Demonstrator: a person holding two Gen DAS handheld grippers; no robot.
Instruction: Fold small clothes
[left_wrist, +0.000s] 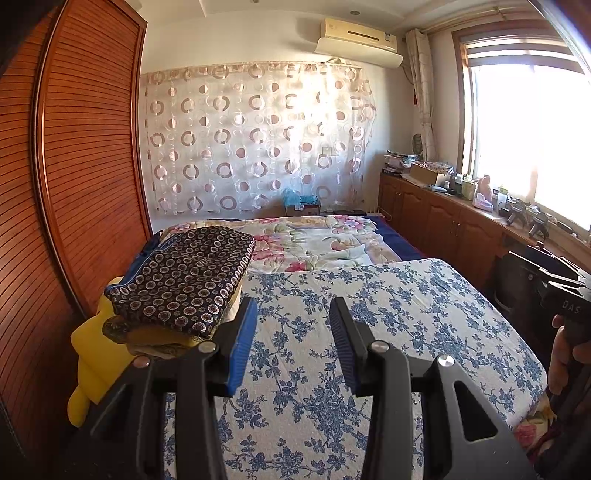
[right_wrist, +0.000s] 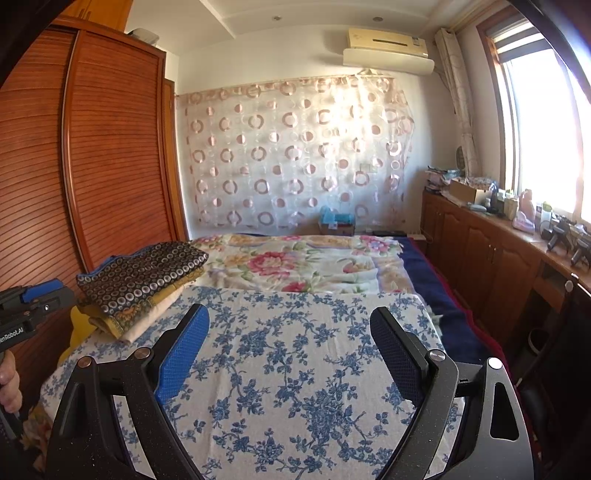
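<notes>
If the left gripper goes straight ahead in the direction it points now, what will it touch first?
Probably the blue floral cloth on the bed, then the flowered blanket beyond. The open left gripper points along the bed; the folded stack lies beside its line. Depth is unclear.

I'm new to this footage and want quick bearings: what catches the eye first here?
A stack of folded clothes, topped by a dark circle-print piece, sits at the far left of the blue floral cloth. Both the left claw and right claw hover open and empty over that cloth.
</notes>
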